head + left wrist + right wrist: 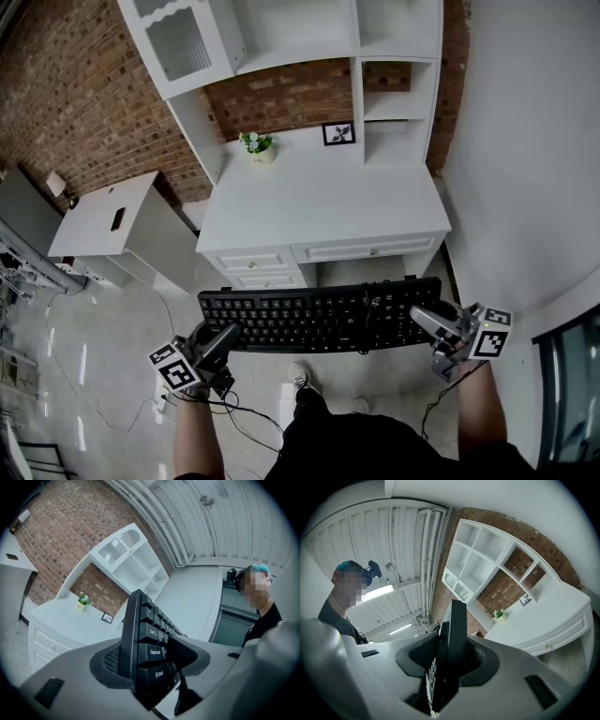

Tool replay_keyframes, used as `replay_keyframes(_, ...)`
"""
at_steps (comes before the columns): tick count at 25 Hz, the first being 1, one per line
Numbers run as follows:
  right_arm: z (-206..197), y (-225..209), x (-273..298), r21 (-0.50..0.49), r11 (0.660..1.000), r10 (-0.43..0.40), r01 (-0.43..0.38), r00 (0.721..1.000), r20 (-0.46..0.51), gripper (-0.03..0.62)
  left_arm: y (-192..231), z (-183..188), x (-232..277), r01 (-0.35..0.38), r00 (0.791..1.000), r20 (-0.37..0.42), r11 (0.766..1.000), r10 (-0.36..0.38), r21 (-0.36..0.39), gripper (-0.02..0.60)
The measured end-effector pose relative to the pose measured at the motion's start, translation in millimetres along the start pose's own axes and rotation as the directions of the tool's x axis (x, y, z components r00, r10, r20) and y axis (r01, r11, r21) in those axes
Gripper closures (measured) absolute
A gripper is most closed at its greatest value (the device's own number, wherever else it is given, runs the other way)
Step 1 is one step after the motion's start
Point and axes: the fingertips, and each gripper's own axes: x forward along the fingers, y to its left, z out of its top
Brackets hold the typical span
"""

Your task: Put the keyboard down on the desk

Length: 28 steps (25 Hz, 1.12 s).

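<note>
Mid-carry, I'd say: the long black plastic keyboard (319, 317) hangs in the air short of the white worktop (319, 202) and its front edge. The left gripper (221, 339) is clamped on one end and the right gripper (424, 317) on the other. Next it needs moving over that edge, then lowering flat.

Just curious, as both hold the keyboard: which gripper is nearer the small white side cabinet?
Left. The left gripper holds the keyboard end toward the cabinet; the right gripper holds the far end.

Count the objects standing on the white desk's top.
2: a small potted plant at the back left, and a framed picture to its right. Nothing appears hidden.
</note>
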Motion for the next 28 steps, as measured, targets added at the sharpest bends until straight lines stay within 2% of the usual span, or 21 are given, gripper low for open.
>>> replay_keyframes(13,17.5,-36.1,57.8,-0.007,0.997,-0.076,0.076,0.997,0.014,0.451,77.1,33.6,38.0,0.061,0.998,-0.027,0.998,-0.061,-0.034,0.314)
replay_keyframes(28,25.8,-80.1,166.7,-0.010,0.986,-0.165,0.165,0.986,0.006,0.453,199.3,80.9,59.9,0.114,0.991,-0.052,0.988,-0.120,-0.106,0.316)
